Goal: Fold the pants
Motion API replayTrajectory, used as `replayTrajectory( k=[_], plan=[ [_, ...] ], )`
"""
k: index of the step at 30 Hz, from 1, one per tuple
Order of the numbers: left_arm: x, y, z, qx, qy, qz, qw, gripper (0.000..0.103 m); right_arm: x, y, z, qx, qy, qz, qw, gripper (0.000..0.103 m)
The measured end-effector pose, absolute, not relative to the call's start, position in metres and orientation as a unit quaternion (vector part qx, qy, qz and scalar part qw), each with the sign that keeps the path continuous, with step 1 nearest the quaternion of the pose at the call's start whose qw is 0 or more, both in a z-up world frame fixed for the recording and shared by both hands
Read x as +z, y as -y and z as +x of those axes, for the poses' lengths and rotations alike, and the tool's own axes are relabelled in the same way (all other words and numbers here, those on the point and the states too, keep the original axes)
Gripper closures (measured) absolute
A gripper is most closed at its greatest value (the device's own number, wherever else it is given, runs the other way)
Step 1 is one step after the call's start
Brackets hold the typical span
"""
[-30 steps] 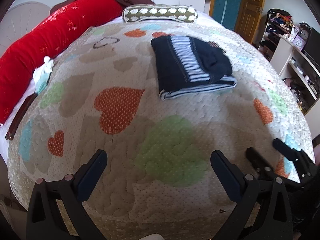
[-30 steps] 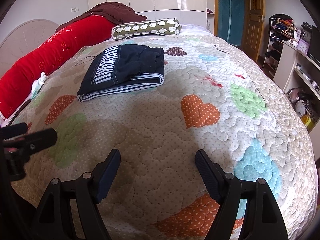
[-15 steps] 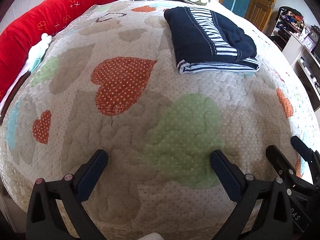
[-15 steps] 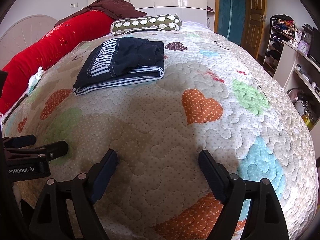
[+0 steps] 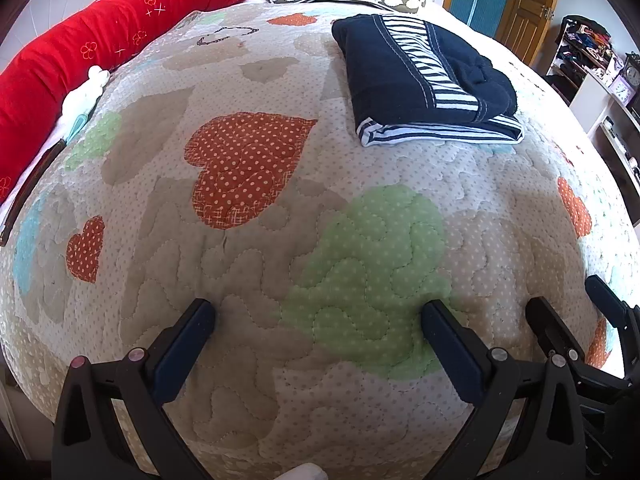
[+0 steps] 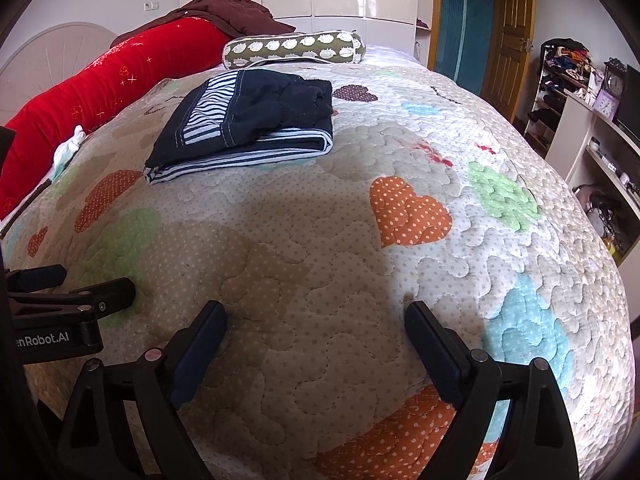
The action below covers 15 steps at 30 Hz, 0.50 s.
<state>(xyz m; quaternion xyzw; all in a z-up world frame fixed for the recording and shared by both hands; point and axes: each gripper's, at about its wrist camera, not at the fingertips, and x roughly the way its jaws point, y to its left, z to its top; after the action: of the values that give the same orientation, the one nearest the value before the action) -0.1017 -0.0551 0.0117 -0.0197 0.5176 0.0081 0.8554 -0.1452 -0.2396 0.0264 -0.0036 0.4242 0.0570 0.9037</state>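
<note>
The navy pants (image 5: 424, 80) with a blue-and-white striped band lie folded in a flat stack on the heart-patterned quilt (image 5: 280, 280), far ahead of both grippers. They also show in the right wrist view (image 6: 248, 124), at the upper left. My left gripper (image 5: 318, 320) is open and empty, low over the quilt near the bed's front edge. My right gripper (image 6: 316, 322) is open and empty, beside it to the right. The right gripper shows at the right edge of the left wrist view (image 5: 576, 312); the left gripper shows at the left edge of the right wrist view (image 6: 76, 284).
A long red bolster (image 6: 100, 88) lies along the bed's left side. A green patterned pillow (image 6: 292, 49) lies behind the pants. A small white cloth (image 5: 86, 90) lies at the left edge. Shelves (image 6: 592, 128) and doors (image 6: 508, 28) stand to the right.
Both grippers have moved forward and lower over the quilt, so the folded pants look closer. The jaws stay open. The pants have not moved.
</note>
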Motion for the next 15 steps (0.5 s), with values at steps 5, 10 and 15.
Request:
replayTrajectory(
  k=[5, 10, 15],
  plan=[
    [0.0114, 0.0548, -0.1023, 0.008, -0.517, -0.020, 0.855, 0.000, 0.0253, 0.2366, -0.1459, 0.053, -0.421, -0.009, 0.905, 0.008],
    [0.0114, 0.0548, -0.1024, 0.008, -0.518, -0.020, 0.855, 0.000, 0.0252, 0.2367, -0.1466, 0.052, -0.418, -0.011, 0.907, 0.008],
    [0.0114, 0.0548, -0.1026, 0.008, -0.517, -0.020, 0.856, 0.000, 0.0252, 0.2372, -0.1458, 0.051, -0.418, -0.012, 0.907, 0.008]
  ],
)
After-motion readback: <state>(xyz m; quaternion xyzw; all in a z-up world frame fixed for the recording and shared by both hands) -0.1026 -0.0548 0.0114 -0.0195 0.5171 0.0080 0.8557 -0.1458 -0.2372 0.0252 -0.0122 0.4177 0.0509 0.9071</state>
